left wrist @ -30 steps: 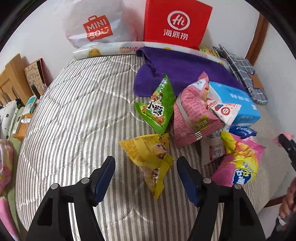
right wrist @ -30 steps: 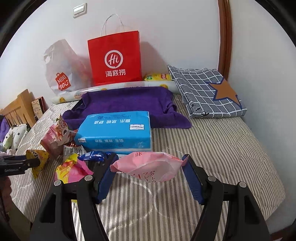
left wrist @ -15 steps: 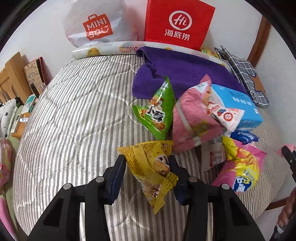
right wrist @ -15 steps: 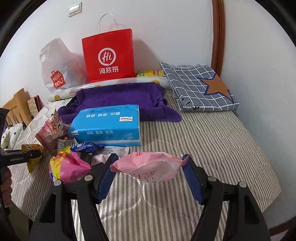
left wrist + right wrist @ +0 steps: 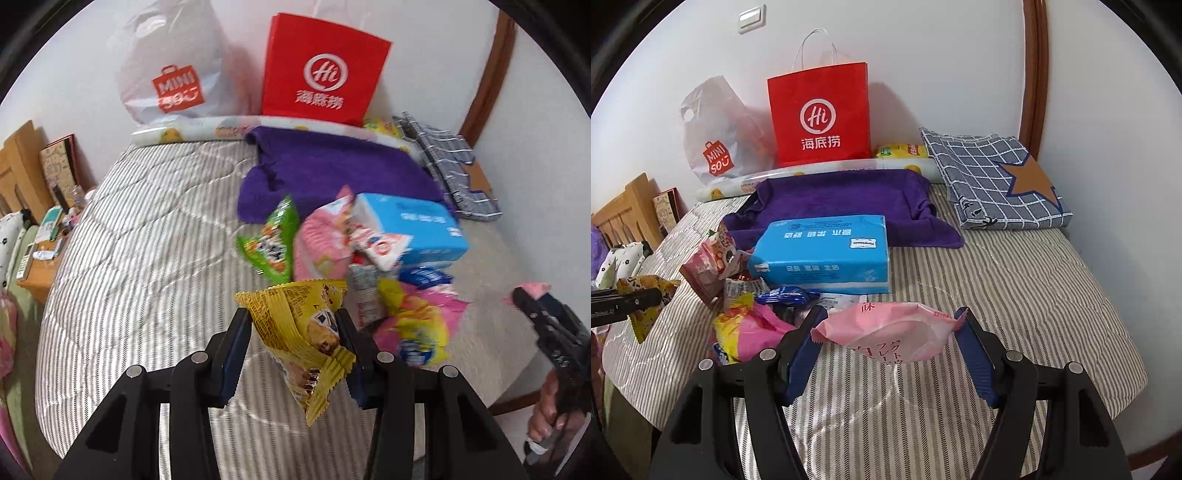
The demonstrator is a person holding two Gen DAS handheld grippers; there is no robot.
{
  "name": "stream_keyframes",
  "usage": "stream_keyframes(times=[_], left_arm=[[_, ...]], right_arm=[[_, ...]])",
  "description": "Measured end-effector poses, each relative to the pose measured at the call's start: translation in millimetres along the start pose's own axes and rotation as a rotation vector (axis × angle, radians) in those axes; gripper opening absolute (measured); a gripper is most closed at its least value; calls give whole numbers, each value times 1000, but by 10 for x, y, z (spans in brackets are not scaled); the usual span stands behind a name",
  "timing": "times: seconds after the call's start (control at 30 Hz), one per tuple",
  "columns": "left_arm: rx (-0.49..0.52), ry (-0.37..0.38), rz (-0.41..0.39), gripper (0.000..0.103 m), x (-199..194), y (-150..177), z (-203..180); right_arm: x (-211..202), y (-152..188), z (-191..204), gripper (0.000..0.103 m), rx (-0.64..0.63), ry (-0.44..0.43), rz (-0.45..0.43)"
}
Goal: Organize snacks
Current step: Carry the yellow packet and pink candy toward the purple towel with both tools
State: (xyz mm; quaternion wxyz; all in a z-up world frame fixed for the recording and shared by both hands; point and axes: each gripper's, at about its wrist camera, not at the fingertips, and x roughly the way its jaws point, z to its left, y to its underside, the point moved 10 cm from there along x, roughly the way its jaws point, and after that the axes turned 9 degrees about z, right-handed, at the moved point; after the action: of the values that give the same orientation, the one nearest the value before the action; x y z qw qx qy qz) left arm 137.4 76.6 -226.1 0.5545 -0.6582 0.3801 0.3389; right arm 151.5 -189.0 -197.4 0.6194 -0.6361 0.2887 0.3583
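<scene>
Pinching the yellow snack packet [image 5: 303,332], long axis slanting near-right, the left gripper [image 5: 293,332] hangs left of the snack pile [image 5: 351,254]; the right gripper [image 5: 890,332] clamps the pink packet [image 5: 886,332] nearer the bags.

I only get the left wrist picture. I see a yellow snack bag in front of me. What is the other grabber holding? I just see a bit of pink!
Observer: The right gripper is shut on a pale pink snack packet with pink lettering on it.
Operator: Is the pink one up in the air?
Observer: Its edges are pinched between the blue pads, and it sits in front of the striped bed cover.
Operator: What is on that checked cloth by the wall?
Observer: The blue checked cloth has a big orange star on it.
Operator: Does the red bag have handles?
Observer: Yes, the red paper bag has white loop handles sticking up.
</scene>
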Motion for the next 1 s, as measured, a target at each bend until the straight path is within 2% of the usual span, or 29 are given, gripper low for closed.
stream_keyframes(times=[0.23,0.57,0.77,1.0], left_arm=[[49,50,-20,44,-124,-199,-333],[100,102,-17,44,-92,-643,-730],[109,113,-23,44,-43,-988,-801],[104,89,-48,42,-3,-1490,-746]], right_arm=[[-80,-119,63,70,2,-19,1],[-56,-427,112,70,-14,-28,0],[93,-766,125,70,-44,-14,2],[321,-1275,174,70,-63,-36,-3]])
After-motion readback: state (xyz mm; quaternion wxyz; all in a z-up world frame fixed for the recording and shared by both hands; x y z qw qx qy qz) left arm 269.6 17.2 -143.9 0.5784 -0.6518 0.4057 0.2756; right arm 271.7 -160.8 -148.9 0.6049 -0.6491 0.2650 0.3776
